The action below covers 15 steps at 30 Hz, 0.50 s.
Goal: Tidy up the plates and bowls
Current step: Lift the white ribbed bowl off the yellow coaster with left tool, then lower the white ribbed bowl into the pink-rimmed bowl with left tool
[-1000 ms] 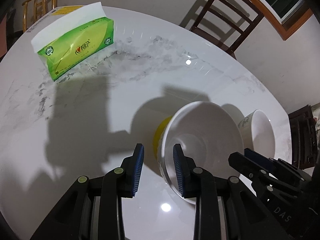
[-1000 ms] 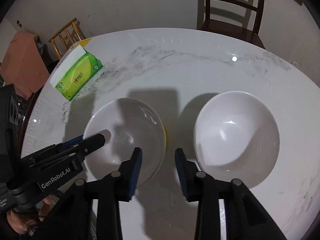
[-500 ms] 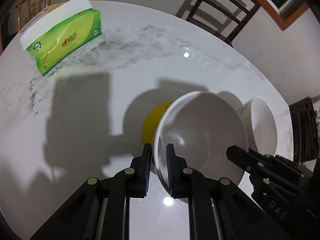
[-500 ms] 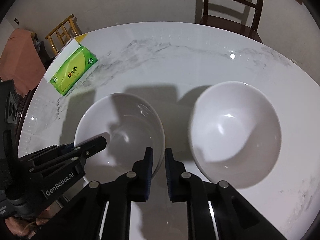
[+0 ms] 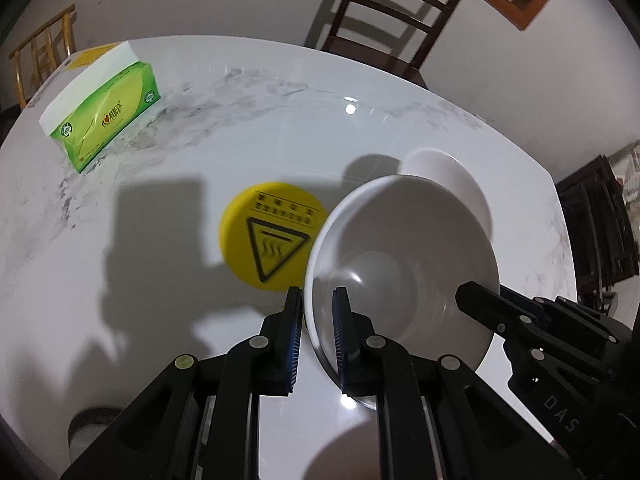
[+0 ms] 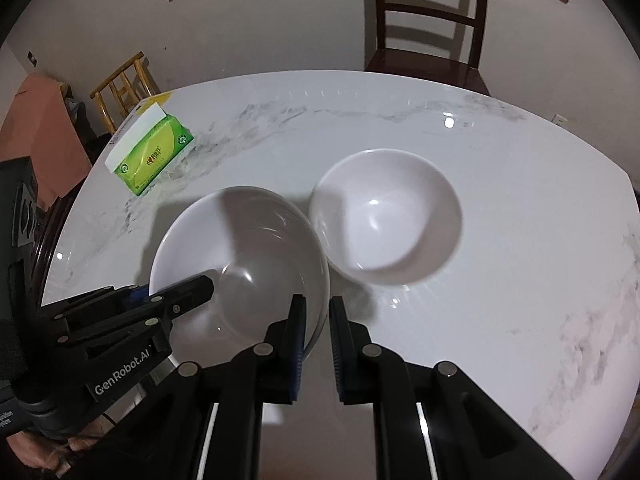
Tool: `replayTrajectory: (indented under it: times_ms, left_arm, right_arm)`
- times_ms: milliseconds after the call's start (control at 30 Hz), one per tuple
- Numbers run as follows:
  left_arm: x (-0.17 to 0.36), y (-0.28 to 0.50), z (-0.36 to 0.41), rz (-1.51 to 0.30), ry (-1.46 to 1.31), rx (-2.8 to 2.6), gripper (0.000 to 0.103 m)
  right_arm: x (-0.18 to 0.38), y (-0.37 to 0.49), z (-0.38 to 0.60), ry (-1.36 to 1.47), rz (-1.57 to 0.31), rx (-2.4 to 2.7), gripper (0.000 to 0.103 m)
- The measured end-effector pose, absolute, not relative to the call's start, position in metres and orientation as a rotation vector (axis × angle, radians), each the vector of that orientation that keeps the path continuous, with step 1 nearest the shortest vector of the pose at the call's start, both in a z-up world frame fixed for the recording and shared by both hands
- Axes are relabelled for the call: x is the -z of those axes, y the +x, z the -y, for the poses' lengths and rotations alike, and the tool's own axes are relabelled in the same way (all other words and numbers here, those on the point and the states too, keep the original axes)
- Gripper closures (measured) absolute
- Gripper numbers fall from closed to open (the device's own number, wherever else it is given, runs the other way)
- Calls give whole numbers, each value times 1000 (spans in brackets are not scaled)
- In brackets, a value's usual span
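On the round marble table (image 6: 500, 240), well clear of the dark chair (image 6: 428, 24) at its far edge, a green tissue box (image 6: 152, 156) stands toward the far left and plays no part in the work. Nearer the middle, the large white bowl (image 6: 248, 264) is held between both tools and looks raised off the surface, tilted, though the blur makes its height hard to judge. Its rim nearly touches the second bowl (image 6: 384, 216), which rests on the table just to its right. A yellow warning disc (image 5: 272, 236) lies bare on the table beside the lifted bowl. The left gripper (image 5: 316, 332) pinches the bowl's left rim, one pad inside and one outside; the right gripper (image 6: 316, 344) pinches the opposite rim in the same way. Both sets of jaws have just closed onto that thin wall. The likely aim is to nest this bowl into its neighbour. The risks: glazed ceramic may slide out from narrow pads if either hand twists or the two drift apart, and a low carry could knock the resting bowl and send it skidding.
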<state>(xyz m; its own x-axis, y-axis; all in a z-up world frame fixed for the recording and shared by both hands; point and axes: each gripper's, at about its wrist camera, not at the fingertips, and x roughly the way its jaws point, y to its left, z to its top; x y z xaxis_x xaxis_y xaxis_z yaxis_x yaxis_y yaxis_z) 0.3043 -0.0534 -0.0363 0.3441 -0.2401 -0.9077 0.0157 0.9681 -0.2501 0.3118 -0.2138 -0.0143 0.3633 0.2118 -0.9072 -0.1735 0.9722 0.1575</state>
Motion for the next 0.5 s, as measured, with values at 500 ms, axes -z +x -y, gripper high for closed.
replayTrajectory:
  times_ms: [500]
  left_arm:
    - [2, 240, 90, -1202, -155, 236, 90]
  right_arm:
    - [-24, 238, 251, 66, -1122, -216, 91]
